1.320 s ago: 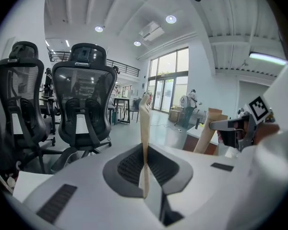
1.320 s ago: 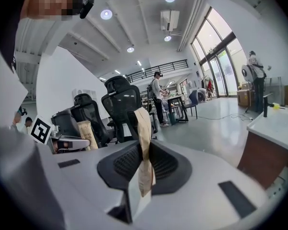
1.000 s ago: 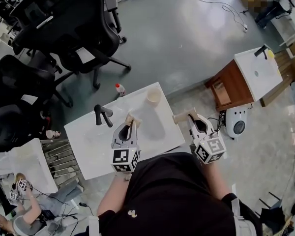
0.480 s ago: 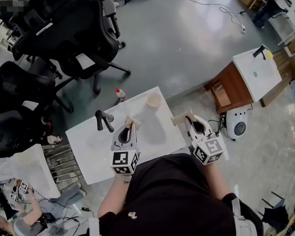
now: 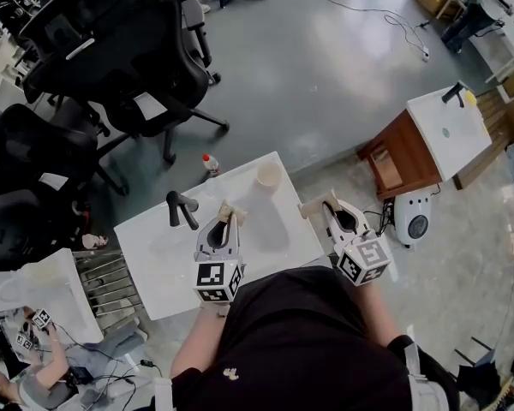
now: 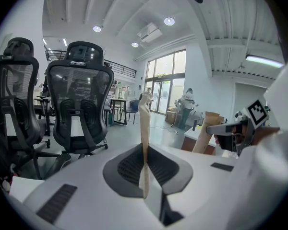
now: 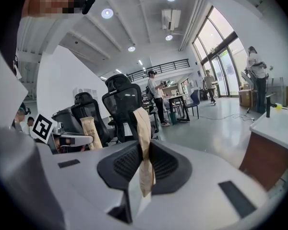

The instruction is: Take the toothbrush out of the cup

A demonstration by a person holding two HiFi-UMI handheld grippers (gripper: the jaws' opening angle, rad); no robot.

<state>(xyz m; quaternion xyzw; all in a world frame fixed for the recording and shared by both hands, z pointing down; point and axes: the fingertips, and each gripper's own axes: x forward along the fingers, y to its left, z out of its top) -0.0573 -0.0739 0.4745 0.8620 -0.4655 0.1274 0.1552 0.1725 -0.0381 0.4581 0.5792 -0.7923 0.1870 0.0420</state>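
Observation:
A beige cup (image 5: 268, 174) stands near the far edge of the small white table (image 5: 163, 255). I cannot make out a toothbrush in it from the head view. My left gripper (image 5: 231, 213) hovers over the table's middle, short of the cup, with its tan pads (image 6: 145, 110) pressed together and nothing between them. My right gripper (image 5: 319, 204) is off the table's right edge. It is shut too, and its pads (image 7: 140, 119) are empty. Each gripper view looks out level over the room and does not show the cup.
A black faucet-shaped fixture (image 5: 181, 206) stands on the table's left part. Black office chairs (image 5: 146, 50) crowd the far left. A red-capped bottle (image 5: 209, 157) sits on the floor behind the table. A second white-topped wooden stand (image 5: 435, 135) is at the right.
Both grippers keep their places and stay shut. Only the head view has shifted slightly.

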